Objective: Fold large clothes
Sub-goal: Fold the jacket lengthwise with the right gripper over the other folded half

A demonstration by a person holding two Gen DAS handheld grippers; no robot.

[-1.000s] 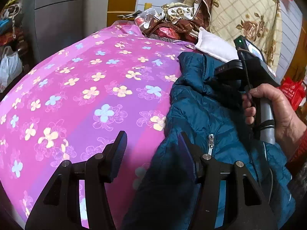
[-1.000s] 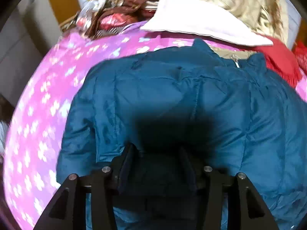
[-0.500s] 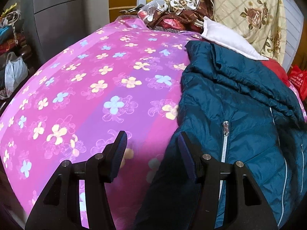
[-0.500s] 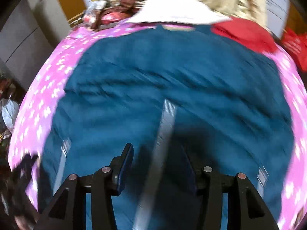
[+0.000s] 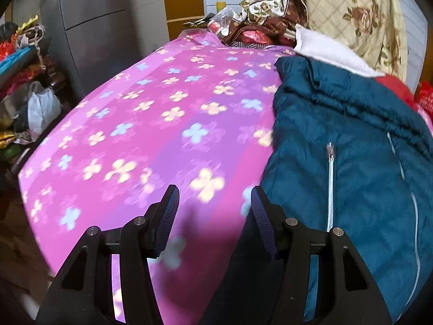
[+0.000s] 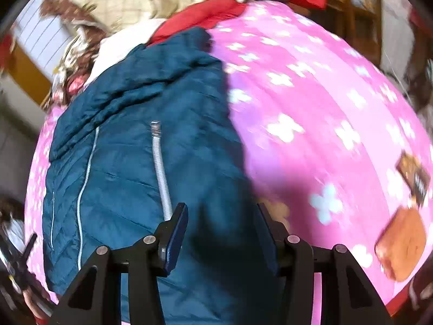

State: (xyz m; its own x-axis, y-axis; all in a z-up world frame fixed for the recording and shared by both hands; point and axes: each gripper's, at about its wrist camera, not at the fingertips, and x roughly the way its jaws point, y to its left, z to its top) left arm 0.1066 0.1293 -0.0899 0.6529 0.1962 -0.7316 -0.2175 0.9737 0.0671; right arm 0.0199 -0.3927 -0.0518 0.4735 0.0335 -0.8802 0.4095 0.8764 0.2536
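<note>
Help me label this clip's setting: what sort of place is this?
Most likely a home bedroom: a teal jacket lies on a bed with a pink floral sheet, a white pillow at its head, and grey wardrobe doors beside it.

Ahead of your left fingers spreads a pink flowered bedsheet (image 5: 151, 124). Far beyond them a white pillow (image 5: 327, 51) lies before a cream rose-print quilt (image 5: 351, 13), with a brown floral bundle (image 5: 259, 24) just left of the pillow. Off left stands a grey cabinet (image 5: 108, 19). Right of your right fingers lies an orange-brown pouch (image 6: 400, 246).
</note>
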